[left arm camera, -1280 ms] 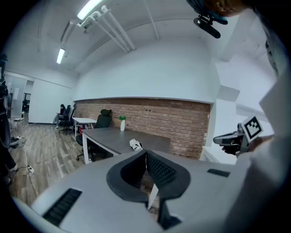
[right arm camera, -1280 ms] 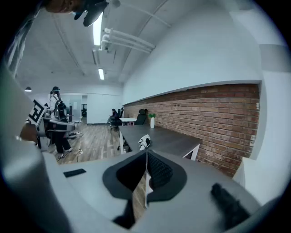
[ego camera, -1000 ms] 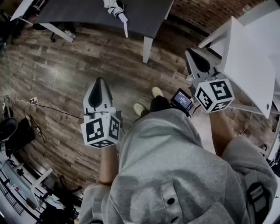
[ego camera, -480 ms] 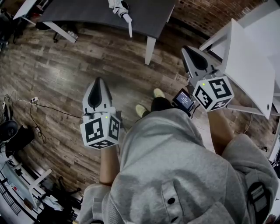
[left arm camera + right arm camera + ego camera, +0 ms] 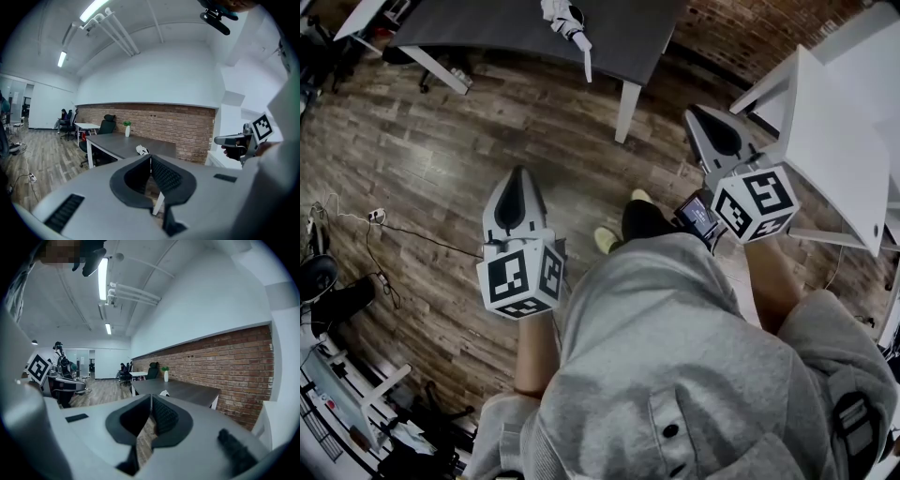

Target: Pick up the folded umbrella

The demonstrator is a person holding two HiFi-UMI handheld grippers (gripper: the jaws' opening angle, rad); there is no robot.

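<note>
The folded white umbrella (image 5: pixel 567 19) lies on a dark grey table (image 5: pixel 487 28) at the top of the head view, its slim end pointing over the table's near edge. It shows small and far off in the left gripper view (image 5: pixel 142 150) and the right gripper view (image 5: pixel 163 393). My left gripper (image 5: pixel 517 172) is held over the wood floor, well short of the table, jaws shut with nothing between them (image 5: pixel 150 157). My right gripper (image 5: pixel 694 113) is level with it on the right, also shut and empty (image 5: pixel 151 397).
A white table (image 5: pixel 834 141) stands close on the right, beside my right gripper. Cables and a plug strip (image 5: pixel 373 217) lie on the floor at left. A vase with a plant (image 5: pixel 127 130) stands on the dark table; office chairs (image 5: pixel 108 123) and a seated person (image 5: pixel 63 117) are beyond.
The dark table and umbrella have drawn slightly nearer in the head view as both grippers are carried forward over the floor. Both stay shut.
</note>
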